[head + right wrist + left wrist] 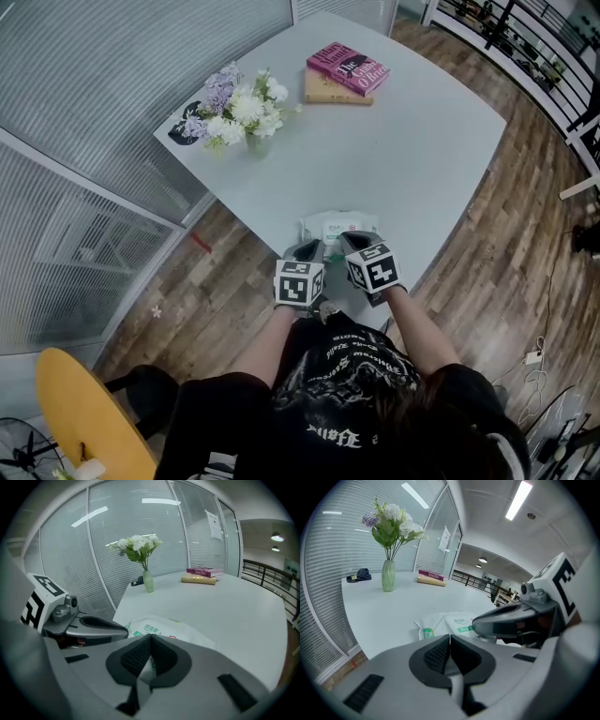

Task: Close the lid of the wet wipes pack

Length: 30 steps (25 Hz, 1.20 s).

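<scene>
the left gripper (pixel 307 250) is held low, its fingers (pixel 436 656) pressed together on nothing. just beyond both grippers' fingertips the wet wipes pack (pixel 339 228) is laid flat at the near edge of the white table (pixel 412 159); its lid cannot be made out. the right gripper (pixel 354 243) is likewise closed and empty, probably so a blunt tip can be pressed on the lid.

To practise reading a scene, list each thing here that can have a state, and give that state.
Left gripper, fingers shut, empty.
Right gripper, fingers shut, empty.
Wet wipes pack, lying flat; whether its lid is open cannot be told.
Vase of flowers, upright.
Books, closed, stacked two high.
</scene>
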{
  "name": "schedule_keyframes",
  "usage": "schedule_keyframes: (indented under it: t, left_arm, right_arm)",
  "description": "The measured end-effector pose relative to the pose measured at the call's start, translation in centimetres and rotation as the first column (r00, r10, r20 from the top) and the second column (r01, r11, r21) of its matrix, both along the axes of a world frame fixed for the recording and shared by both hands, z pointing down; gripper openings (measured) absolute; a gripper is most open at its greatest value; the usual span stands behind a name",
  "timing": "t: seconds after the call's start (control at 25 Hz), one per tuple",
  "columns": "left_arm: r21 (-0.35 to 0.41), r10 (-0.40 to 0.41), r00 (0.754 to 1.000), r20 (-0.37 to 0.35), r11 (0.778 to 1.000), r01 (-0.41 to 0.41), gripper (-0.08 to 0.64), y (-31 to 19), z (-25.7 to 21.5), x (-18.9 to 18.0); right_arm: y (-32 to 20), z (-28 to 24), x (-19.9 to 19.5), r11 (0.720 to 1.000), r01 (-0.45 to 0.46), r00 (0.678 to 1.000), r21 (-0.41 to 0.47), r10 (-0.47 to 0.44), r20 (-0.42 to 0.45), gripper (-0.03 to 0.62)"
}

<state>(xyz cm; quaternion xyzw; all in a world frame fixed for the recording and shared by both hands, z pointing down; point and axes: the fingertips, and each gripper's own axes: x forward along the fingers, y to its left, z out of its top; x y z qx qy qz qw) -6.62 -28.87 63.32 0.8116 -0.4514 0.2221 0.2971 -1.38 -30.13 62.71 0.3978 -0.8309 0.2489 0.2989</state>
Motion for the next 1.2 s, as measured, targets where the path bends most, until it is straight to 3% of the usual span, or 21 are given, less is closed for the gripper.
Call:
schedule_keyframes:
  t: [0.16, 0.48, 0.56, 0.72, 0.88, 1.04, 1.2]
  left_arm:
    - [-0.002, -0.01, 1.0, -0.011, 1.0, 0.01, 0.008, 0.4, -0.3, -0.2]
    - [0.009, -0.044, 0.999, -0.021, 0.999, 0.044, 0.009, 1.2, -0.5, -1.1]
    - [0.011, -0.05, 0.999, -0.021, 0.999, 0.051, 0.009, 1.3, -0.7, -1.2]
    - [0.041, -0.053, 0.998, -0.038, 0.998, 0.054, 0.009, 1.5, -1.5, -1.4]
    - [0.116, -0.062, 0.997, -0.048, 0.991, 0.068, 0.009, 1.6, -3.7, -2.6]
    - [0.221, -0.054, 0.995, -0.078, 0.973, 0.07, 0.009, 1.3, -6.7, -3.5]
    - [0.3, -0.009, 0.998, -0.069, 0.953, 0.03, 0.009, 3.4, -9.2, -3.5]
  right_arm:
    - [0.2, 0.2, 0.0, 0.999, 0.006, 0.999, 0.039, -0.005, -0.044, -0.002]
    - [0.0, 0.8, -0.2, 0.999, 0.035, 0.993, 0.023, -0.032, -0.118, -0.002]
    - [-0.1, 0.9, -0.2, 1.0, 0.026, 0.995, 0.008, -0.026, -0.095, -0.002]
    - [0.1, 0.7, 0.2, 1.0, -0.005, 0.999, -0.021, 0.006, 0.043, -0.002]
    - [0.5, -1.5, 1.8, 0.997, -0.041, 0.995, 0.066, 0.035, 0.094, -0.002]
    - [0.5, -5.4, 5.1, 0.963, -0.191, 0.97, 0.188, 0.156, 0.188, -0.002]
    - [3.1, -7.8, 8.7, 0.905, -0.311, 0.946, 0.289, 0.265, 0.188, -0.002]
